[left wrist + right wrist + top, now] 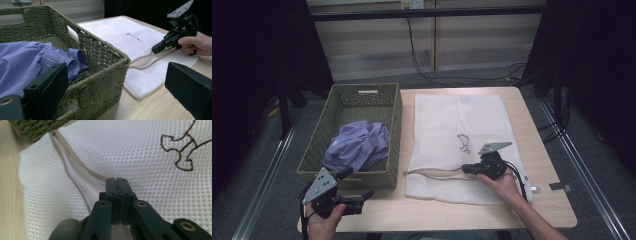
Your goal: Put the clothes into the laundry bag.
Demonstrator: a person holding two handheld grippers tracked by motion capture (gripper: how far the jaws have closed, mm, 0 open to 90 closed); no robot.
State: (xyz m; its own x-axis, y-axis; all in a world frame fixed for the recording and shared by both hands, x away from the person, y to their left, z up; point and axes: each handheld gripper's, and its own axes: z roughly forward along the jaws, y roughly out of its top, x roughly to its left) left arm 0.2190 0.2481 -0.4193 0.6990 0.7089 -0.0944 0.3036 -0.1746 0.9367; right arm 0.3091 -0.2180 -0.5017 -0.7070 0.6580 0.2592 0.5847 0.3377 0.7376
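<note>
nearest the person, the left claw (357, 196) hangs just off the front corner of the woven basket (394, 112), its two jaws standing wide apart with nothing between them. in the left gripper view those jaws frame the basket's near corner, one over the purple garment (22, 62), the other over the bare table (542, 150).

a touch further in, the right claw (468, 169) is down on the white mesh bag (462, 115), low on its near half. in the right gripper view the jaws are pressed flat together, tips right at the beige zipper line (75, 177) where the bag's opening gapes a little. whether the tips actually pinch the mesh or the zipper edge, cannot tell; the tips cover the spot. the right hand (502, 184) grips the tool from behind, cable trailing off to the side.

the bag lies flat on the table, just right of the basket, with a small brown embroidered figure (464, 142) near its middle, beyond the claw.

in the basket, the purple garment sits crumpled toward the near end. behind the table, black cables (422, 65) run down the pale wall.
</note>
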